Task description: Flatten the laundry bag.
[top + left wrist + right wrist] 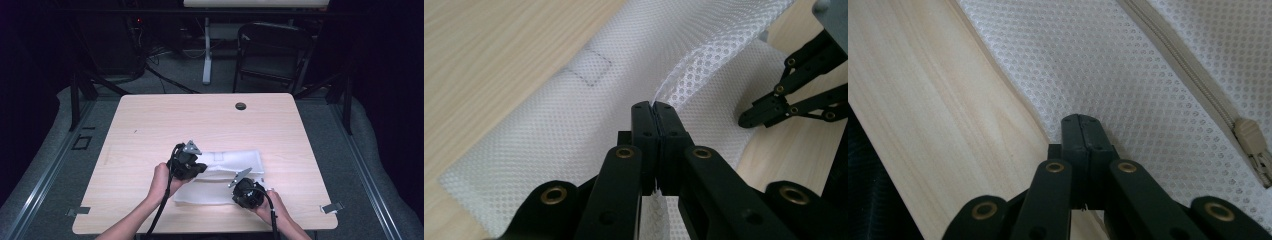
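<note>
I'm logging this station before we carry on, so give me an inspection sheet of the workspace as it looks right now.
Surface: light wooden table, round grommet hole near far edge.
Job's things: white mesh bag lying flat, one layer pulled up; beige zipper along it.
Clutter: nothing seen.
Grippers: left tool shut on a mesh fold; right tool shut at the bag's edge, a grip there unclear.
Cables: black cable trails from left tool, another from right.
Surroundings: dark room, folding chair beyond the table.

Dim lab or studio, lone wooden table [150, 120], folding chair [272, 50], floor cables [165, 80]
</note>
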The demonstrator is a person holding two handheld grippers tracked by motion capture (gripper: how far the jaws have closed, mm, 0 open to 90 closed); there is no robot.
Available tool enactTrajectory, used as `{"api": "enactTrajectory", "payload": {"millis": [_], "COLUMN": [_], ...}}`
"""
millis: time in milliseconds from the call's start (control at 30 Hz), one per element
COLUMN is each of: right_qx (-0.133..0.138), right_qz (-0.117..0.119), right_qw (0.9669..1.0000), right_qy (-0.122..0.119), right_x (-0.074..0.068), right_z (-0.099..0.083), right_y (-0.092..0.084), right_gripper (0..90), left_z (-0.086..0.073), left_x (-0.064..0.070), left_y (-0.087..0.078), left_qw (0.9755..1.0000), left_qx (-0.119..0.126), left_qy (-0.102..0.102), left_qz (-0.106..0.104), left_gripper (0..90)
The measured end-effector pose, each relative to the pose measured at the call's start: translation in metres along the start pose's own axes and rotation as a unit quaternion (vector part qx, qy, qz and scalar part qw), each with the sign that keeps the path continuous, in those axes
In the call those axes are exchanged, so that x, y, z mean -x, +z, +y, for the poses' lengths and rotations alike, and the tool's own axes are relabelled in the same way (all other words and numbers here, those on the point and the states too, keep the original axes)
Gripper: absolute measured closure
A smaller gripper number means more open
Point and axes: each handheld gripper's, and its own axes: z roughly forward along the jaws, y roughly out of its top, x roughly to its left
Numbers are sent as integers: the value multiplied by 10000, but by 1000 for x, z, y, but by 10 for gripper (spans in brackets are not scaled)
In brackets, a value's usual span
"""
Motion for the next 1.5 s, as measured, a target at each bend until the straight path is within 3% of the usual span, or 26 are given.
{"api": "enactTrajectory", "payload": {"millis": [167, 467, 867, 1167, 1500], "right_qx": [-94, -149, -235, -193, -234], "right_qz": [-60, 127, 360, 541, 557], "right_qw": [9999, 9998, 9991, 9983, 9981], "right_qy": [-114, -50, -3, 105, 85], "right_x": [-3, -3, -5, -3, -4], "right_z": [-1, -4, -8, -10, -10], "right_y": [-1, -4, -6, -6, -7], "right_gripper": [900, 900, 900, 900, 900], "left_z": [12, 31, 54, 83, 104], "left_x": [-7, -17, -29, -39, -56], "left_y": [-5, -11, -7, 0, 15], "left_qw": [9997, 9987, 9969, 9936, 9901], "left_qx": [-50, 24, 45, 144, 200], "left_qy": [-32, -85, -46, 12, -134], "left_qz": [216, 497, 782, 1117, 1380], "left_gripper": [889, 889, 889, 888, 887]}}
